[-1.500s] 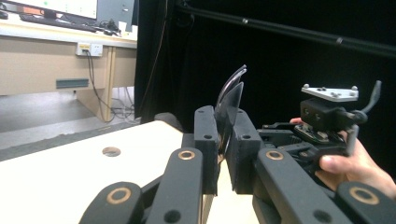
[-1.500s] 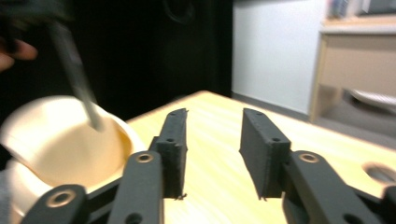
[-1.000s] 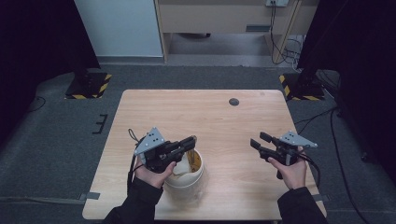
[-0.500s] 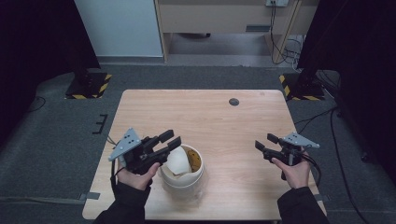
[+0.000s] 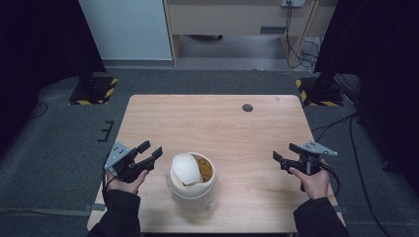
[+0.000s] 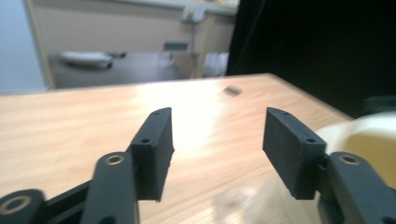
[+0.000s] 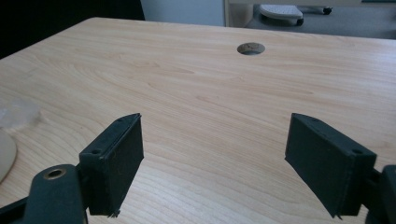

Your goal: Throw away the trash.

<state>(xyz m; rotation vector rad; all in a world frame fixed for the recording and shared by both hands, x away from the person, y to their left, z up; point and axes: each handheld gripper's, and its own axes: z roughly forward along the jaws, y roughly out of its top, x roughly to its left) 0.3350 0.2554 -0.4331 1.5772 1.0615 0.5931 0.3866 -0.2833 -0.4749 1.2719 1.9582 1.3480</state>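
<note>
Cream-white tub (image 5: 192, 185) sits on the wooden table (image 5: 212, 123) near its front edge, between my two hands and much nearer the left one. A rounded white lid (image 5: 185, 170) lies tilted inside it, leaning against the wall on my left and covering part of the opening; beside it the yellowish inside (image 5: 205, 168) shows, with dark marks too small to read. What lies under the lid is hidden.

My left gripper (image 5: 148, 154) stands just beside the tub, not touching it, jaws apart with only bare table between them; they have just been opening. In the left gripper view (image 6: 217, 154) the tub's rim (image 6: 369, 123) is cut off at the right edge and blurred.

My right gripper (image 5: 285, 153) hovers well apart from the tub, near the table's right edge, jaws spread wide and empty, having just been opening too (image 7: 212, 163). Beyond both tools the tabletop runs bare to the cable hole (image 5: 247, 107) near the far edge.
</note>
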